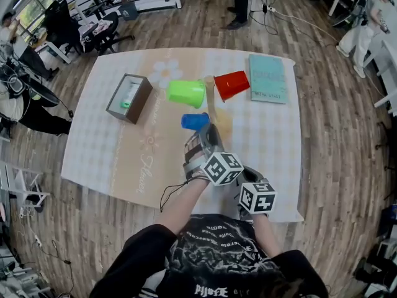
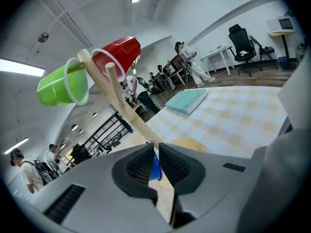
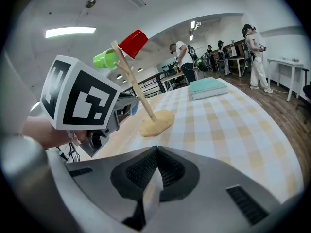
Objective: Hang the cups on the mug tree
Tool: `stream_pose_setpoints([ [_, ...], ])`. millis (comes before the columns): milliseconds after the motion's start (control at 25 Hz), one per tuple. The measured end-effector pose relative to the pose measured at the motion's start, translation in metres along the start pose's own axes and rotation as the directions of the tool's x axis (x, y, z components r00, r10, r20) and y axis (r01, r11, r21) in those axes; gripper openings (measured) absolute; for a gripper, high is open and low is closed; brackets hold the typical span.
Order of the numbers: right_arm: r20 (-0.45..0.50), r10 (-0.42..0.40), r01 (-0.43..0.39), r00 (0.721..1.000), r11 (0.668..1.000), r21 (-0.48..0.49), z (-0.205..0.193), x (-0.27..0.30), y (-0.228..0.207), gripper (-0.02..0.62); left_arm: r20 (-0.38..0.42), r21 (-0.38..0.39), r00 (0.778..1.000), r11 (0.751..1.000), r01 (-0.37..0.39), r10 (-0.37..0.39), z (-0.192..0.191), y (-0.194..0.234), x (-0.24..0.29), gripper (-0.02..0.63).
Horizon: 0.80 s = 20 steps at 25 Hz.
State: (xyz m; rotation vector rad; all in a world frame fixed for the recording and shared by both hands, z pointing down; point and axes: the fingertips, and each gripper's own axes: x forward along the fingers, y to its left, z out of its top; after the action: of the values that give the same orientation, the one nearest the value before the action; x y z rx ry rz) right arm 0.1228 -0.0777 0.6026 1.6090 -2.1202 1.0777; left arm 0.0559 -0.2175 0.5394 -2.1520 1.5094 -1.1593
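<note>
I've got my left hand-held gripper [image 2: 156, 145] clamped on the blue cup [image 1: 195, 121], right hand-held gripper [image 3: 154, 152] closed, empty

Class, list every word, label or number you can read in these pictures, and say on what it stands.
Nothing reads clearly.
On the flat teal book: dark print, too small.
On the pale checked tablecloth: cursive script, blurred.
On the person's black T-shirt: white lettering, unreadable.

A lime-green plastic cup [image 1: 186, 93], a red plastic cup [image 1: 231, 84] and a blue plastic cup [image 1: 195, 121] contrasted with the pale wooden mug tree [image 1: 210, 101]; the counter [image 1: 273, 141] was checked cream and white, the flat book [image 1: 268, 78] teal.
</note>
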Motion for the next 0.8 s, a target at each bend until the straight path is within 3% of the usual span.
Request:
stream_pose_setpoints([
  [200, 0.004, 0.000, 0.000, 1.000, 1.000, 0.007, 0.000, 0.000, -0.002, 0.009, 0.010, -0.010, 1.000, 1.000, 0.017, -0.017, 0.001, -0.002, 0.001, 0.040],
  [520, 0.014, 0.001, -0.001, 1.000, 1.000, 0.012, 0.000, -0.004, -0.003, 0.009, 0.076, -0.097, 0.993, 0.991, 0.096, -0.089, 0.014, -0.009, -0.014, 0.092],
  [640, 0.026, 0.009, -0.009, 1.000, 1.000, 0.005, 0.002, -0.005, 0.000, 0.009, 0.117, -0.143, 0.984, 0.978, 0.152, -0.136, 0.017, -0.013, -0.026, 0.093],
  [800, 0.048, 0.023, -0.022, 0.999, 0.999, -0.024, 0.006, -0.008, 0.007, 0.009, 0.171, -0.208, 0.959, 0.944, 0.258, -0.224, 0.006, -0.015, -0.046, 0.092],
])
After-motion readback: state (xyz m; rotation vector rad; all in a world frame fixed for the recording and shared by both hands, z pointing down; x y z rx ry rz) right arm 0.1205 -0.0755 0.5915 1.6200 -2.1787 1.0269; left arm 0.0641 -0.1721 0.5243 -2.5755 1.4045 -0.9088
